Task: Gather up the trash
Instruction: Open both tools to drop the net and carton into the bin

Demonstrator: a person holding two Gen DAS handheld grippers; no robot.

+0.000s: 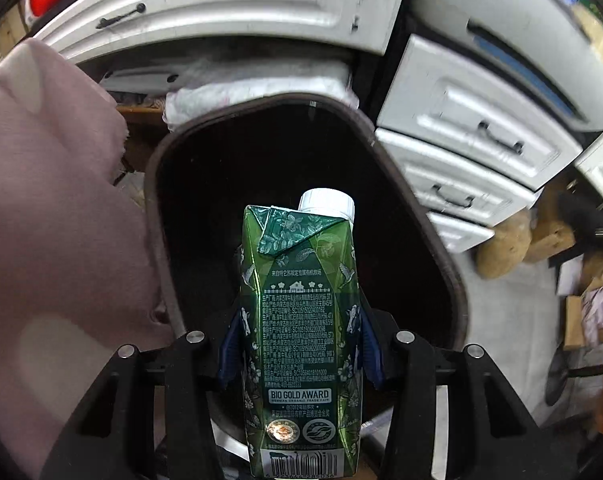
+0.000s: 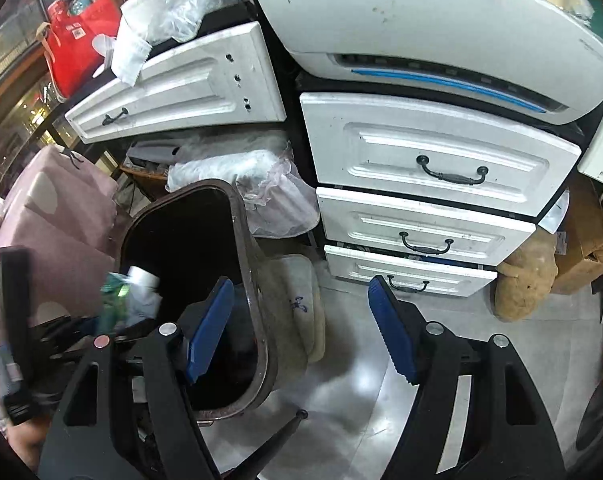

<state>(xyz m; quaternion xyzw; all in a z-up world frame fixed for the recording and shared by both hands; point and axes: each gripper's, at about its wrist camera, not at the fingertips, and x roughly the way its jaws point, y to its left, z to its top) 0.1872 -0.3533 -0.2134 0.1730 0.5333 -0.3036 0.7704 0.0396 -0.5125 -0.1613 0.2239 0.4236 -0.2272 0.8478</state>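
1. Left gripper (image 1: 299, 344): the blue pads (image 1: 230, 344) are clamped against both narrow sides of a green drink carton (image 1: 299, 332). The carton stands upright between the jaws, its white screw cap (image 1: 327, 202) at the top and its barcode at the lower end.

2. Carton position: it is held directly over the open mouth of a dark brown trash bin (image 1: 417, 200). In the left wrist view the dark interior of the bin surrounds the upper half of the carton. In the right wrist view the carton appears blurred at the left rim of the same bin.

3. Right gripper (image 2: 301, 328): the jaws stand wide apart with nothing between them. Its blue pads (image 2: 211, 330) frame the right rim of the bin and the grey floor (image 2: 341, 400).

4. Left of the bin: a pink fabric-covered surface (image 1: 53, 220) lies close against the bin wall.

5. Behind the bin: a bundle wrapped in clear plastic (image 2: 257, 184) lies beneath a white cabinet door (image 2: 177, 88) with a dark handle.

6. Right of the bin: a white drawer unit (image 2: 429, 184) shows three drawer fronts, each with a dark handle. A white appliance with a blue stripe (image 2: 441, 28) sits on top of it.

7. Beside the lowest drawer: a tan plush object (image 2: 525, 284) rests on the floor, with cardboard (image 2: 581, 248) just beside it.
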